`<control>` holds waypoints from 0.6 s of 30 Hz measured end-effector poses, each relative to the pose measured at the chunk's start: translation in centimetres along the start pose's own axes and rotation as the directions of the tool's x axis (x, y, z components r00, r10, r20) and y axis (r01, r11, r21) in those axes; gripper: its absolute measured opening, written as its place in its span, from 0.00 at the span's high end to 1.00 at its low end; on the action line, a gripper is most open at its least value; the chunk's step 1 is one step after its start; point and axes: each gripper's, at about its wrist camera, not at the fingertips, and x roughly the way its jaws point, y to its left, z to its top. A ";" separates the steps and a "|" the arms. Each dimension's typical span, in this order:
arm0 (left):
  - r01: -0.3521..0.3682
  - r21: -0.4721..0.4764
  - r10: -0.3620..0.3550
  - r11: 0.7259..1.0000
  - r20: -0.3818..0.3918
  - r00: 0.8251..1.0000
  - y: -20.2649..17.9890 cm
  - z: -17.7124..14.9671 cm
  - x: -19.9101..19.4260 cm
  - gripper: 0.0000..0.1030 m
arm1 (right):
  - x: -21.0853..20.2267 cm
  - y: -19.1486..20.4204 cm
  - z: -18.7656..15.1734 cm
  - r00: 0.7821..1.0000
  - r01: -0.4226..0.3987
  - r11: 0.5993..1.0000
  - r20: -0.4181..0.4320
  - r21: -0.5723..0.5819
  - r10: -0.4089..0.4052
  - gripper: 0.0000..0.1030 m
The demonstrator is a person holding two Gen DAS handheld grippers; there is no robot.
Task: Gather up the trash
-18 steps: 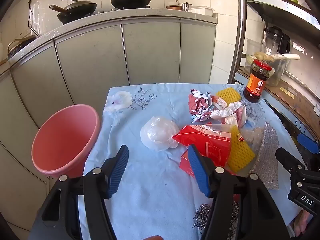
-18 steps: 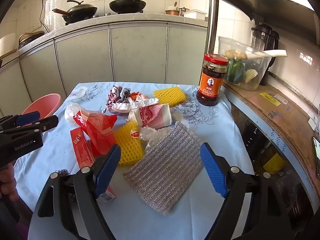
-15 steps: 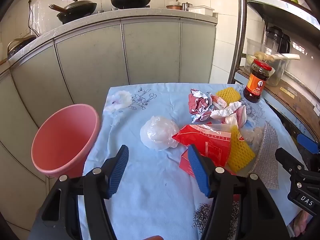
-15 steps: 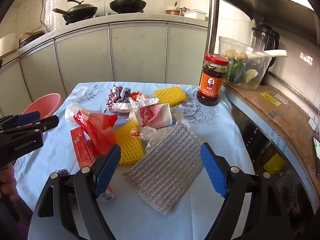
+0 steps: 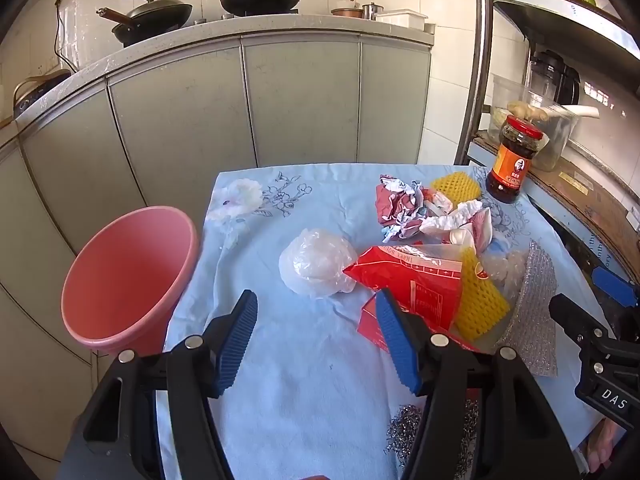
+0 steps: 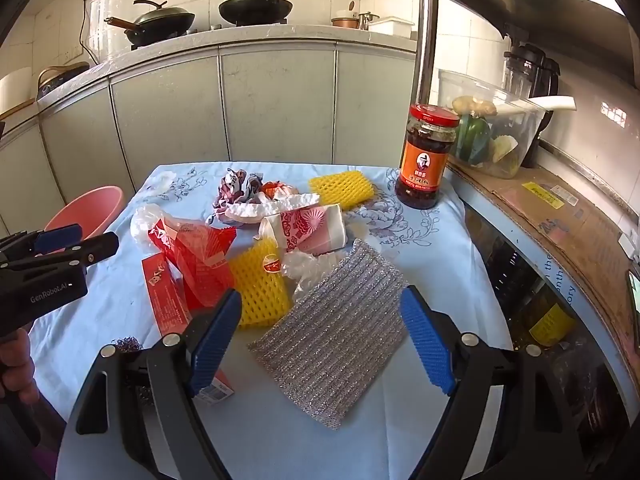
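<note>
Left gripper [image 5: 316, 336]: fingers [image 5: 239, 336] spread wide, nothing between them; hovering above bare cloth at the near part of the worktop.
Right gripper [image 6: 320, 340]: fingers [image 6: 426, 344] spread wide, nothing gripped; held above the silver scouring cloth [image 6: 332, 328], not touching it.
Directly ahead of left gripper: white plastic bag ball [image 5: 316, 262], lying alone on the cloth, just beside the red wrapper [image 5: 408, 280].
Red wrapper: crumpled, resting partly on a flat red carton [image 6: 164, 296]; touching the near yellow foam net [image 6: 260, 284].
Silver scouring cloth: flat, at the right near part of the worktop, its far corner next to a clear plastic scrap [image 6: 308, 268].
Mid-worktop trash: flattened paper cup [image 6: 316, 226], white crumpled paper strip [image 6: 272, 206], and a red-and-white crumpled paper wad [image 5: 396, 206], clustered and touching.
Far trash: second yellow foam net [image 6: 344, 190], near the sauce jar [image 6: 426, 158].
Near edge: steel wool [image 5: 404, 428], partly hidden behind the left gripper.
Sauce jar: upright, red lid on, at the far right corner.
Worktop [image 5: 304, 380]: covered with pale blue floral cloth.
Pink bin [image 5: 124, 276]: off the left edge of the worktop, tilted, interior appears empty.
Person: a hand [image 6: 16, 364] on the left gripper's handle.
</note>
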 end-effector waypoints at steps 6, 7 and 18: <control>0.005 0.001 -0.005 1.000 0.004 1.000 -0.3 -0.7 0.3 0.41 | -0.1 -0.4 0.1 1.000 -0.008 1.000 -0.001 0.002 0.008 0.20; 0.006 0.001 -0.006 1.000 0.005 1.000 -0.3 -0.7 0.2 0.41 | -0.1 -0.4 0.2 1.000 -0.009 1.000 -0.003 0.001 0.009 0.20; 0.034 0.001 -0.034 0.999 0.008 0.999 0.0 -0.3 -0.3 0.41 | -1.2 -0.2 1.2 0.999 -0.012 1.000 0.045 -0.015 0.013 0.20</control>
